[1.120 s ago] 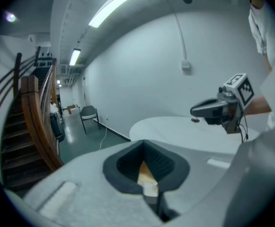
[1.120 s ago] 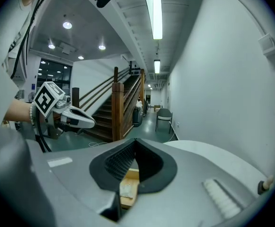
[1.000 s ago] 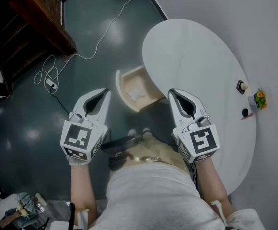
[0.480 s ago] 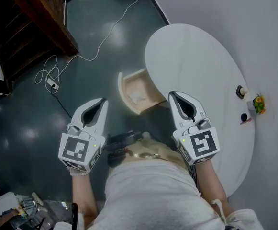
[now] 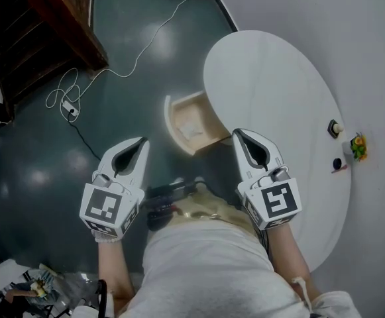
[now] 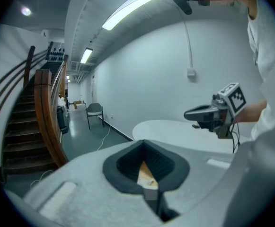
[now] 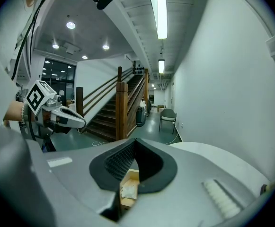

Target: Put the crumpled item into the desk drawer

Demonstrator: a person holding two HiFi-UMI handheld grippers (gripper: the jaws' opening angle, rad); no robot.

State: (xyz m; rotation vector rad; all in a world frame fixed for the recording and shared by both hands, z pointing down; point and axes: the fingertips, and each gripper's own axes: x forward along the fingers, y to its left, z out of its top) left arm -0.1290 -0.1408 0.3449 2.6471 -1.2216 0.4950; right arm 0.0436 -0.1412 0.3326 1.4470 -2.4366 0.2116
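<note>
The desk drawer (image 5: 179, 114) stands pulled out from the white oval desk (image 5: 278, 91), over the dark floor. A white crumpled item (image 5: 191, 130) lies inside it. My left gripper (image 5: 141, 142) is shut and empty, held left of and nearer than the drawer. My right gripper (image 5: 237, 133) is shut and empty too, at the desk's near edge, just right of the drawer. In the right gripper view the crumpled item (image 7: 127, 191) in the drawer shows through the gap behind the closed tips (image 7: 136, 140). The left gripper view shows a sliver of the drawer's wood (image 6: 145, 172).
A white cable with a plug (image 5: 69, 108) runs over the floor at left. A wooden staircase (image 5: 53, 25) fills the upper left. Small objects (image 5: 336, 128) and a little flower ornament (image 5: 359, 146) stand on the desk's right side. A chair (image 7: 166, 117) stands by the wall.
The left gripper has drawn back a little toward the person's body. The right gripper has barely moved. The drawer stays open with the crumpled item in it.
</note>
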